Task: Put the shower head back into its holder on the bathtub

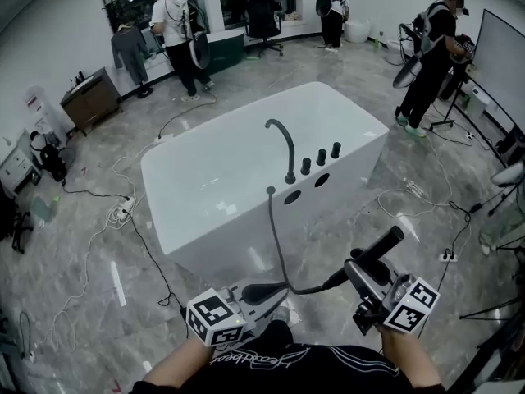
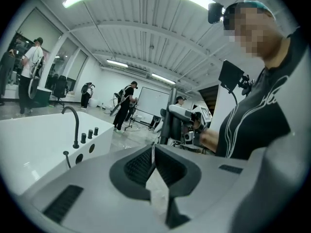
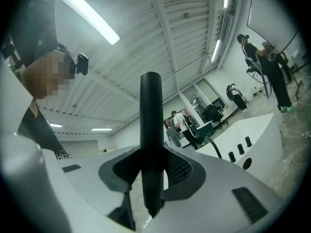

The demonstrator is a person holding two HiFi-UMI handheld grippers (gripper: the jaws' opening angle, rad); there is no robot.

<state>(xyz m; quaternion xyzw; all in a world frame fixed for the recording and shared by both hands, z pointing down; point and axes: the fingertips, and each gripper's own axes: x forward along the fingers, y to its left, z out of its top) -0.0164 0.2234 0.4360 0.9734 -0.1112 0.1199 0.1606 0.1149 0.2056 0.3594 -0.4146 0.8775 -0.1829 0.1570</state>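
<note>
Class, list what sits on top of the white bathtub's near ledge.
On the white bathtub ledge stand a curved black tap, three black knobs and the end of a thin black hose. Two dark round holes open just below; their insides cannot be seen.

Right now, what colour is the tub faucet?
Black; the faucet shows best in the head view.

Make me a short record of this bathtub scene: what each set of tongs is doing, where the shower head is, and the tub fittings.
left tongs: shut, nothing between them
right tongs: closed on the shower head
shower head location: off the bathtub, held out in front of the person
hose: runs from the bathtub rim down to the shower head
tub fittings: curved faucet, three knobs
task status: shower head not yet back on the bathtub
</note>
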